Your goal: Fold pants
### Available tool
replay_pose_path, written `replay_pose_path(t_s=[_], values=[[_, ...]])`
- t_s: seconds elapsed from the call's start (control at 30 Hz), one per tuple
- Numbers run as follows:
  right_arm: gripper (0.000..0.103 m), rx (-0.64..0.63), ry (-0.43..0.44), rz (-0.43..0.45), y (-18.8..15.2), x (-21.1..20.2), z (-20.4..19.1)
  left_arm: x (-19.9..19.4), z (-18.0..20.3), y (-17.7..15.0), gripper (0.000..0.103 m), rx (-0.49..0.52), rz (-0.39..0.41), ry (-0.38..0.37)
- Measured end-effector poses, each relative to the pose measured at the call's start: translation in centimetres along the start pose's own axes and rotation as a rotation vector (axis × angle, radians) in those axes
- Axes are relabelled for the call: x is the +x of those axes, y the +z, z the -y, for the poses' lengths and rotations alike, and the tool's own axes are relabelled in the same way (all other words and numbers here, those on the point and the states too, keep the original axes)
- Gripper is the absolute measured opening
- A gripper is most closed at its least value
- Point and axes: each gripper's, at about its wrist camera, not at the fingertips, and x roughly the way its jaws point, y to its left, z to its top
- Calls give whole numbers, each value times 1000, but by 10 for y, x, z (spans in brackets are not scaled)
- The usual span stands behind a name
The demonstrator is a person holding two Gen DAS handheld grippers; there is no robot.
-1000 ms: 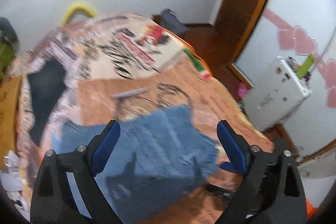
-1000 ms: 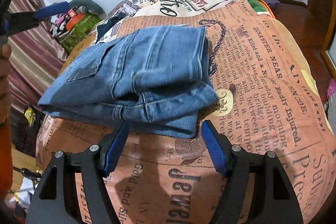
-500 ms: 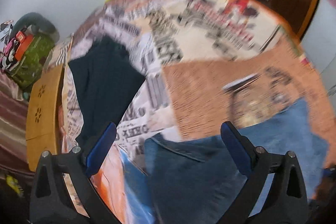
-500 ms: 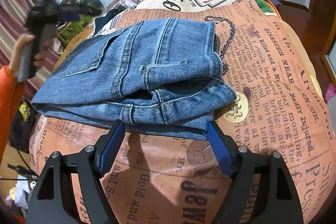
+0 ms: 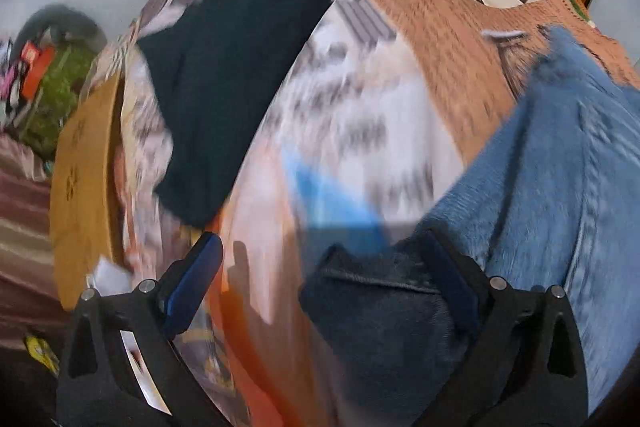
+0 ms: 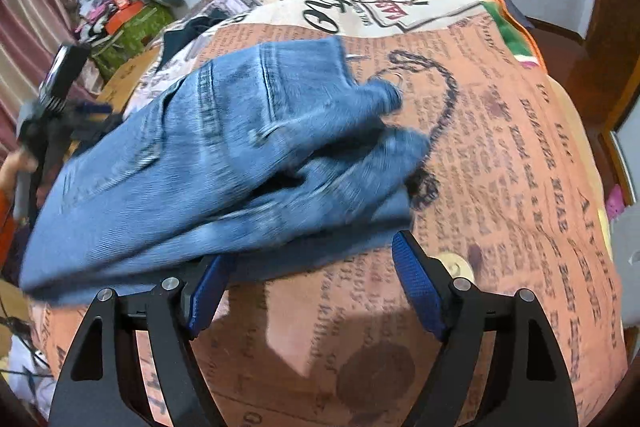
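Note:
The folded blue jeans [image 6: 224,163] lie on the newspaper-print bedspread [image 6: 500,187]. My right gripper [image 6: 308,275] is open at the near edge of the stack, its jaws wide apart with the denim's lower edge between them. In the left wrist view the jeans [image 5: 560,187] fill the right side. My left gripper [image 5: 324,279] is open low over their left end, its right finger against the denim. The left gripper also shows in the right wrist view [image 6: 60,99] at the far left.
A dark folded garment [image 5: 232,91] lies on the bed beyond the jeans. A wooden board [image 5: 80,187] runs along the bed's left edge, with clutter and a green box [image 6: 132,23] behind. A wooden door [image 6: 616,47] stands at right.
My left gripper has swung left and dropped to the jeans' left end. My right gripper has pushed in to the near edge. The jeans stack looks shifted and blurred.

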Motion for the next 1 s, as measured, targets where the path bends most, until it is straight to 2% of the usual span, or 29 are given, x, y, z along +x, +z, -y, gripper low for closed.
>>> replay_pose_path(t_s=[0.23, 0.33, 0.43, 0.53, 0.7, 0.83, 1.0], values=[[77, -23, 60, 44, -6, -22, -9, -55, 0, -81, 101, -111, 25, -55], [77, -44, 67, 64, -9, -34, -14, -74, 13, -102, 101, -134, 47, -73], [77, -56, 81, 78, -10, -44, -16, -85, 26, -116, 101, -156, 55, -122], [77, -64, 92, 82, -11, -49, -17, -96, 36, -120, 100, -176, 108, -78], [77, -77, 92, 84, -4, -47, -18, -113, 29, -97, 100, -214, 192, -49], [77, -97, 89, 109, 15, -42, -19, -129, 14, -55, 100, -247, 280, -63], [77, -124, 100, 130, 53, -20, -22, -120, 9, 4, 100, -213, 314, -63]])
